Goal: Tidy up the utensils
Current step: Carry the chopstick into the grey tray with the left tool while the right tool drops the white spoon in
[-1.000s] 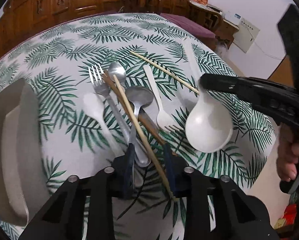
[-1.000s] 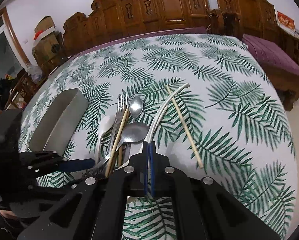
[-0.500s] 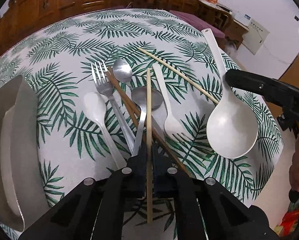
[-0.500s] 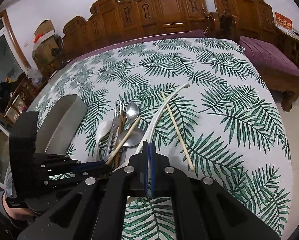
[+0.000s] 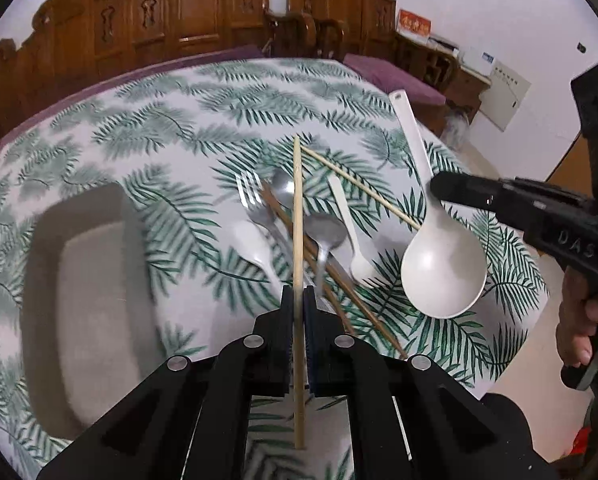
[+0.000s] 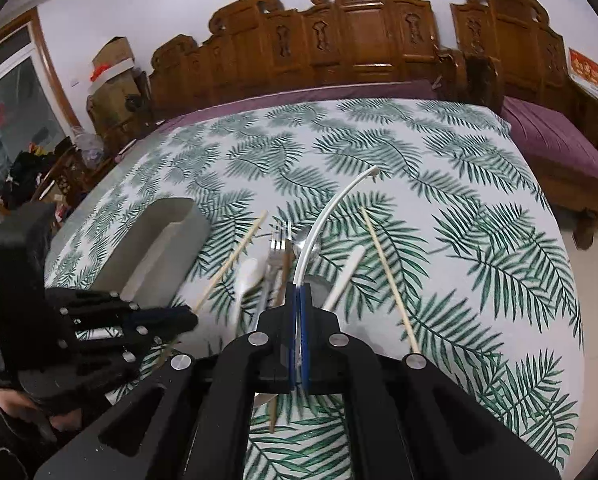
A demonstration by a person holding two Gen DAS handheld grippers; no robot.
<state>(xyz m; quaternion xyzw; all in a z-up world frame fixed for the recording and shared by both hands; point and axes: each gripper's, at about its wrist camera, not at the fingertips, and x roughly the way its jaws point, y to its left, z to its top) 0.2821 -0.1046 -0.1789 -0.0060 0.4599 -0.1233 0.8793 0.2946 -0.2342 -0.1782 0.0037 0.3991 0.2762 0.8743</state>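
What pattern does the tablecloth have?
The tablecloth is white with green palm leaves. The right wrist view shows it best.

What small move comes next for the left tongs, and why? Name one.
Probably carry the pale wooden chopstick leftward over the grey rectangular tray and release it there. The left tongs are shut on it, lifted off the leaf-print tablecloth, and the tray looks like the nearest container. The right tongs hold the large white plastic ladle, well clear.

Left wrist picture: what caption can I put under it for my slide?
Left gripper shut on a light chopstick, while the right gripper holds up a white ladle.
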